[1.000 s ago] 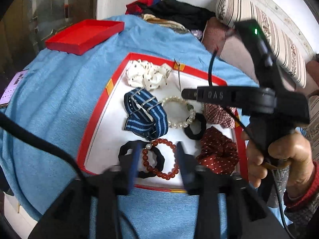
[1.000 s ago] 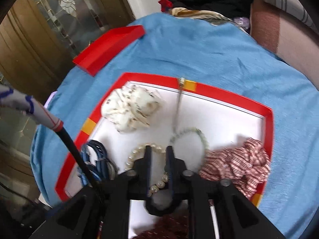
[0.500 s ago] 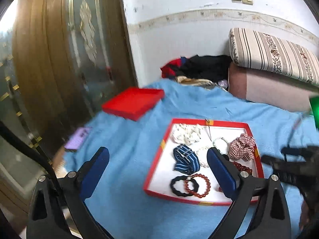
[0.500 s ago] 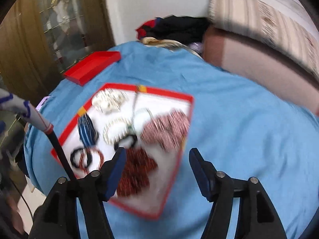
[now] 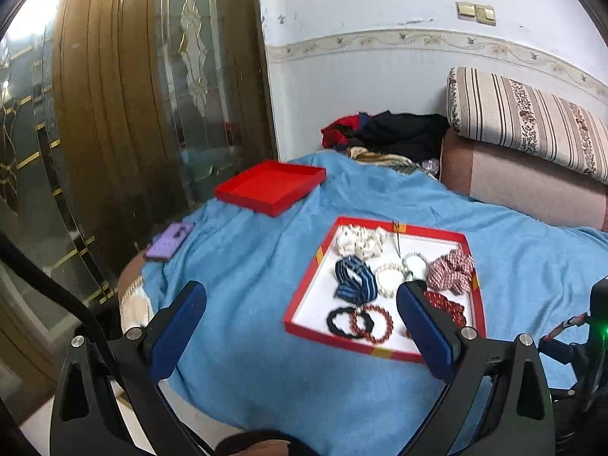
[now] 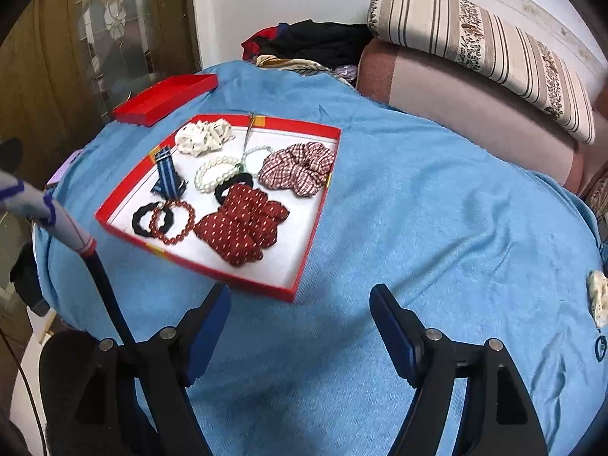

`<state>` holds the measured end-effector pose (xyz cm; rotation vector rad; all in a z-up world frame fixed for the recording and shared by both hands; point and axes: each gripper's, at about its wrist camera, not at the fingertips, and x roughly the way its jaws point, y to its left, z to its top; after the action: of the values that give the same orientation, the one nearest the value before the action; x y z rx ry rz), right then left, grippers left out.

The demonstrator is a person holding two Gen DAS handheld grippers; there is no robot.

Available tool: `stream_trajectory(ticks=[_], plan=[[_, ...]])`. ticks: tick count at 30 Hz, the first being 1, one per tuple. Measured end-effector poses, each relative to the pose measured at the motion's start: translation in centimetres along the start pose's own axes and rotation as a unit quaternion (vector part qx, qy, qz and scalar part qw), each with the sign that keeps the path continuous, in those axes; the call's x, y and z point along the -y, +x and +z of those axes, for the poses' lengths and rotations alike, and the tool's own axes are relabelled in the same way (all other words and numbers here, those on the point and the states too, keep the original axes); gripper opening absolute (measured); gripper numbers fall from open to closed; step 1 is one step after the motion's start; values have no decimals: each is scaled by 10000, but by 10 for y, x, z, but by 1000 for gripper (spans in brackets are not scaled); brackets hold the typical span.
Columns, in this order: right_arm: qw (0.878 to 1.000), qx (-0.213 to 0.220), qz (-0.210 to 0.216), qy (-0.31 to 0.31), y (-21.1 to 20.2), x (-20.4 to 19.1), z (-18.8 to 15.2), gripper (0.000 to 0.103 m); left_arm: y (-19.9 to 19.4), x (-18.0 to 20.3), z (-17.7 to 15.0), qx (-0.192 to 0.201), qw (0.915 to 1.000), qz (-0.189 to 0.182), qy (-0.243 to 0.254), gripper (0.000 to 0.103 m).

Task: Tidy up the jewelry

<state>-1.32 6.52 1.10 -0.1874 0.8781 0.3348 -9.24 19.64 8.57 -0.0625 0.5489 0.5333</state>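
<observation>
Right wrist view, left to right: the red tray (image 6: pixel 125 198) already holds bracelets and scrunchies, while one white scrunchie (image 6: pixel 598 298) lies loose on the blue cloth. Left hand-held gripper (image 5: pixel 300 325) and right hand-held gripper (image 6: pixel 300 325) gape wide, empty.

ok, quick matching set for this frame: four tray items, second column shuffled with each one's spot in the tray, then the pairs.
Spots as seen in the right wrist view.

Items:
1. white scrunchie
2. plaid scrunchie
3. red bead bracelet
4. dotted red scrunchie

Spots in the tray:
A. near left, overlapping a black hair tie
B. far left corner
C. near middle
D. against the right wall

Pairs: 1-B, 2-D, 3-A, 4-C
</observation>
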Motion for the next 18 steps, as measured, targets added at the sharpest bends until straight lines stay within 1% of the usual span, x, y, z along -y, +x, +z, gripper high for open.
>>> stream_trajectory(ticks=[2,6,14,18], plan=[[10000,24,-64,-30,-2,-2,-1,80,2,-2,-4,-139,9999,-62,-39,100],[9997,118,-168,-113,-6,-6,-1,80,4,1,-10,-299,9995,-63,24,100],[9997,125,-224,15,-5,-1,0,81,7,3,-14,-393,9989,-265,-66,100],[9996,94,-276,15,-3,-2,1,81,9,4,-17,-448,9987,-224,-47,100]])
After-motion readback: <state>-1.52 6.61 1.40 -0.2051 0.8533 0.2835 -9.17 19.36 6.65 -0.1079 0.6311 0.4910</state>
